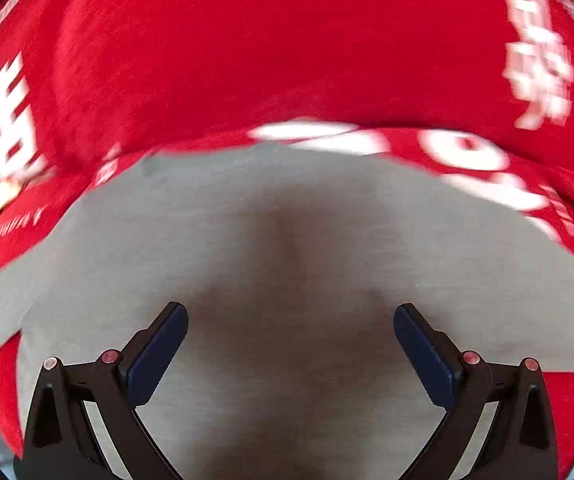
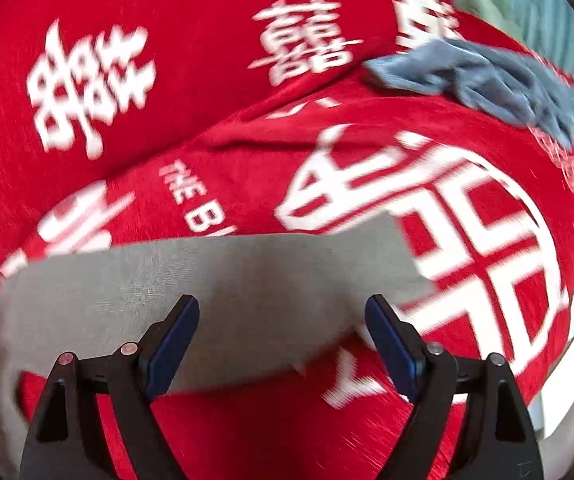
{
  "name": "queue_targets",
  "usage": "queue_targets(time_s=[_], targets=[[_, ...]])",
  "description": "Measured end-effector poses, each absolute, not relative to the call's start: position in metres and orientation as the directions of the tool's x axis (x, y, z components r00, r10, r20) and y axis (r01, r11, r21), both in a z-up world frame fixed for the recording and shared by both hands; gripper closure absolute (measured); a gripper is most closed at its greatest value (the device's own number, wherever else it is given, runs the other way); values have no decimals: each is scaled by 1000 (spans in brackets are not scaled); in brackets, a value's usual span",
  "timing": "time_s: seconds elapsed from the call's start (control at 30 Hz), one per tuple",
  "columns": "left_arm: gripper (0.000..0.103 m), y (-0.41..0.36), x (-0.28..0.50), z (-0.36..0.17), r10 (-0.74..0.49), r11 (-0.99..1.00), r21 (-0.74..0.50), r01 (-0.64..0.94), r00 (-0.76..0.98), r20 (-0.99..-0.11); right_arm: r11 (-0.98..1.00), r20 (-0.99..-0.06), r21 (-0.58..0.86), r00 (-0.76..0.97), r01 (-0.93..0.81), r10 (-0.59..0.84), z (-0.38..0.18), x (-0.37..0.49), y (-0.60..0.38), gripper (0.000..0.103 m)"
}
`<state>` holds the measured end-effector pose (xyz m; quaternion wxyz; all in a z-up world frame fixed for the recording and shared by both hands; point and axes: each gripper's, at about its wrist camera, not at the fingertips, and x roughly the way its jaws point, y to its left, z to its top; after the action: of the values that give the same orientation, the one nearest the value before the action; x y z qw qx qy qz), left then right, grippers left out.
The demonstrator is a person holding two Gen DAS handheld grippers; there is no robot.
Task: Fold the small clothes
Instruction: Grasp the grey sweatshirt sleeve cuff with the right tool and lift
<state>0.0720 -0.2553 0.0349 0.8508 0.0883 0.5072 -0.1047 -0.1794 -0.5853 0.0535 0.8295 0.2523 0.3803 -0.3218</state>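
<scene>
left gripper and right gripper: both with fingers spread wide, grasping nothing, poised over the grey garment. garment: lies flat on the red printed cover, and looks thin, soft, light and limp. best pinched at an edge or corner; a second, crumpled blue-grey garment lies well apart.

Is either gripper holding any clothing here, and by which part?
Nothing is held. The left gripper and right gripper are both open above the flat grey garment.
</scene>
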Motion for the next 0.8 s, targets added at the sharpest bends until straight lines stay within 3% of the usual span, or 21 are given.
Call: queue_targets(time_s=[0.2, 0.33, 0.4, 0.43, 0.47, 0.53, 0.7, 0.8], targets=[[0, -347, 57, 29, -107, 908, 86, 410, 426, -898, 618, -831, 273, 504, 737, -234, 19, -170, -604, 15], [0, -354, 65, 7, -112, 927, 38, 373, 372, -921, 546, -784, 394, 581, 739, -221, 7, -169, -625, 21], [0, -352, 73, 7, -116, 940, 11, 341, 351, -929, 565, -770, 409, 603, 717, -208, 6, -161, -631, 44], [0, -354, 77, 9, -114, 940, 14, 342, 351, -929, 579, -770, 414, 610, 702, -188, 4, -155, -636, 66], [0, -357, 82, 12, -113, 934, 22, 356, 353, -929, 586, -773, 416, 610, 696, -175, 3, -152, -639, 78], [0, -360, 96, 17, -90, 931, 59, 360, 383, -919, 603, -773, 404, 609, 688, -177, 4, -149, -641, 86], [0, -336, 137, 13, -16, 974, 66, 217, 354, -935, 625, -773, 390, 610, 676, -176, 2, -150, -640, 86], [0, -321, 129, 6, -46, 975, 33, 218, 346, -937, 607, -779, 397, 602, 689, -175, -2, -150, -645, 77]])
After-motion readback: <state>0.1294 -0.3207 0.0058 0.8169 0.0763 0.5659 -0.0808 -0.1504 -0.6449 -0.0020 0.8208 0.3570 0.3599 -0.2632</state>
